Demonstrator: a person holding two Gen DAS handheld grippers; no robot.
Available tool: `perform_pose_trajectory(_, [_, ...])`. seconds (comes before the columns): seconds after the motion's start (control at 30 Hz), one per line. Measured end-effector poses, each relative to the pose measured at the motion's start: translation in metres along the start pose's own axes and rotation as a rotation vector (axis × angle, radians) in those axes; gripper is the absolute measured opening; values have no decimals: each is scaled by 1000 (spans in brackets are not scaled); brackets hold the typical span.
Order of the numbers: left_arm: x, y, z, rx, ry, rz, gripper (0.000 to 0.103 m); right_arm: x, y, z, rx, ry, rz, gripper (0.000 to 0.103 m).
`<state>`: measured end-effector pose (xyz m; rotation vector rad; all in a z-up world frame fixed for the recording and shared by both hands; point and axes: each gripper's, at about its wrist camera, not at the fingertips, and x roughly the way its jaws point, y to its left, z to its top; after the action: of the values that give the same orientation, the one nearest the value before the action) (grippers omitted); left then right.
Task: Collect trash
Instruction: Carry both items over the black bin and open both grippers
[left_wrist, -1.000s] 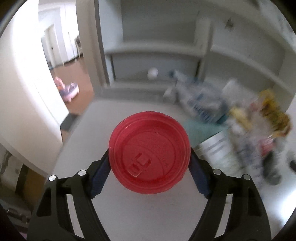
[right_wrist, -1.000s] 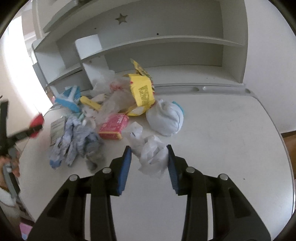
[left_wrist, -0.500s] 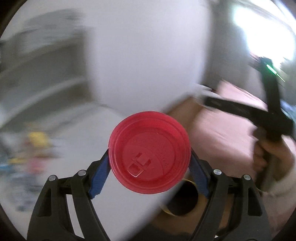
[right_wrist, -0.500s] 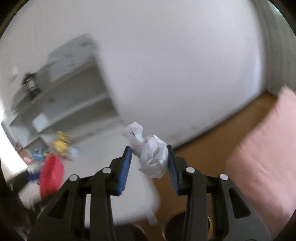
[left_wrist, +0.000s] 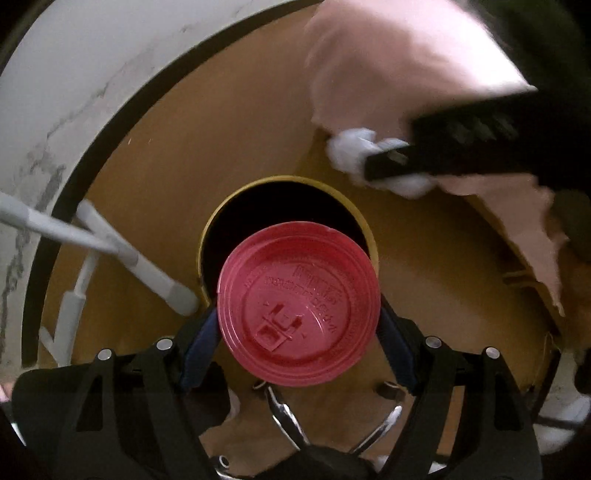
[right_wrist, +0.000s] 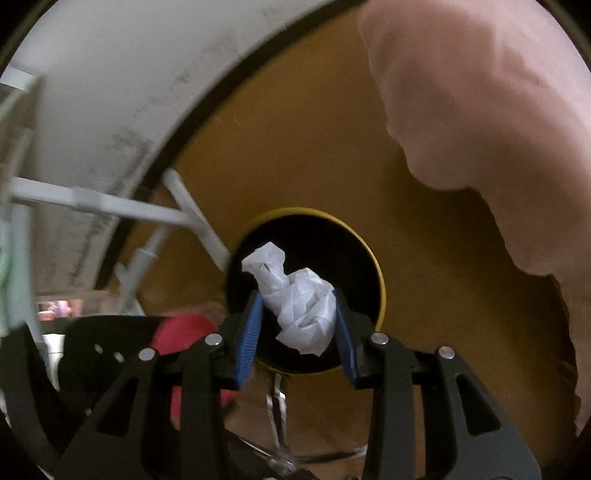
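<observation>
My left gripper (left_wrist: 298, 321) is shut on a red plastic cup lid (left_wrist: 298, 306), its blue pads pressing the lid's two sides. The lid hangs over the near rim of a round bin (left_wrist: 221, 214) with a yellow rim and a dark inside, standing on the wooden floor. My right gripper (right_wrist: 298, 314) is shut on a crumpled white paper wad (right_wrist: 295, 295), held over the same bin (right_wrist: 380, 280). In the left wrist view the right gripper (left_wrist: 384, 166) shows as a blurred black bar with the white wad (left_wrist: 351, 147). The red lid (right_wrist: 177, 332) shows at lower left in the right wrist view.
A white wall (left_wrist: 55, 92) with a dark skirting curves along the upper left. Grey-white furniture legs (left_wrist: 110, 243) stand left of the bin. A pink cloth (right_wrist: 480, 129) fills the right. Chrome chair-base arms (left_wrist: 288, 413) lie just below the bin.
Both grippers have swung from the littered desk round and down to the floor, each still shut on its piece. They now point down over the bin.
</observation>
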<state>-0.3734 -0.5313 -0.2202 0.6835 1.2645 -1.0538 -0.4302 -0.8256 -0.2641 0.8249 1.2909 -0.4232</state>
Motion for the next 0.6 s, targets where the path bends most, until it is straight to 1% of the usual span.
perform_pose_trajectory(0.03, [3,6,2,-28,16,-12,76,6,2,1,7,17,-9,37])
perform_pose_trajectory(0.07, [3,9,11,-45,23,-21,76,9,-4,2,19,31,-3,37])
perform_pose_trajectory(0.1, [-1,0,8,-57,20,-30,76,11,-10,2,31,38,13,37])
perform_pose_trajectory(0.13, [-3,-1,10,-59,20,-35,76,13,-16,1,39,44,25,37])
perform_pose_trajectory(0.17, [-6,-10,9,-58,17,-35,76,15,0,11,47,55,36,37])
perform_pose_trajectory(0.2, [-10,-1,12,-57,12,-40,78,18,-1,14,52,57,47,37])
perform_pose_trajectory(0.27, [-15,-19,3,-45,-12,-51,80,18,1,16,62,59,61,38])
perform_pose_trajectory(0.3, [-18,-19,-3,-37,-17,-44,81,21,3,18,71,60,63,40])
perform_pose_trajectory(0.33, [-20,-24,-4,-24,-21,-39,91,23,3,20,80,64,58,55])
perform_pose_trajectory(0.37, [-20,-27,1,-13,-25,-35,95,23,4,20,86,67,40,77])
perform_pose_trajectory(0.4, [-23,-31,-1,-6,-40,-35,96,21,6,21,85,60,22,82])
perform_pose_trajectory(0.43, [-27,-39,-4,6,-55,-31,96,18,8,21,78,43,2,83])
perform_pose_trajectory(0.47, [-32,-42,-19,18,-65,-24,96,12,7,22,73,23,-19,84])
perform_pose_trajectory(0.5, [-40,-53,-25,34,-72,-8,96,5,5,23,78,7,-37,84])
perform_pose_trajectory(0.53, [-44,-57,-30,46,-80,15,96,-4,2,25,88,-14,-61,84])
perform_pose_trajectory(0.57, [-57,-66,-39,60,-98,35,96,-13,-1,29,97,-37,-82,84])
perform_pose_trajectory(0.6, [-78,-84,-46,87,-141,42,96,-25,-3,32,104,-66,-109,84])
